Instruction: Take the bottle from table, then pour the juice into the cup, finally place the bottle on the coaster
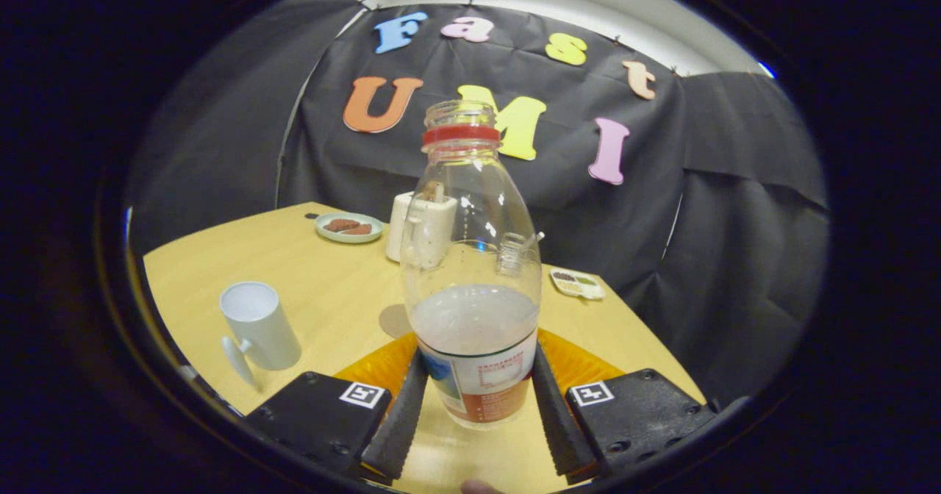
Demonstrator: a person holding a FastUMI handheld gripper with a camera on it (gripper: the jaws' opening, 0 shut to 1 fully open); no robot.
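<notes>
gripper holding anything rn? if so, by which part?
Yes. The gripper is shut on the bottle, both fingers pressing its labelled lower body from either side, below the liquid line. The bottle is upright and uncapped.

From my station the bottle (470, 273) reads as clear, glossy plastic with sharp highlights on its shoulder, a smooth printed label wrapped round its lower part and a shiny plastic ring at the neck; my tool (476, 406) presses it from both sides with ribbed, matt fingers (401, 420). The counter (323, 288) looks like smooth pale wood laminate with a faint grain and soft sheen, and the cup (259, 325) on it looks smooth and dull-glazed. Behind, the wall (662, 207) is matt, creased cloth.
</notes>
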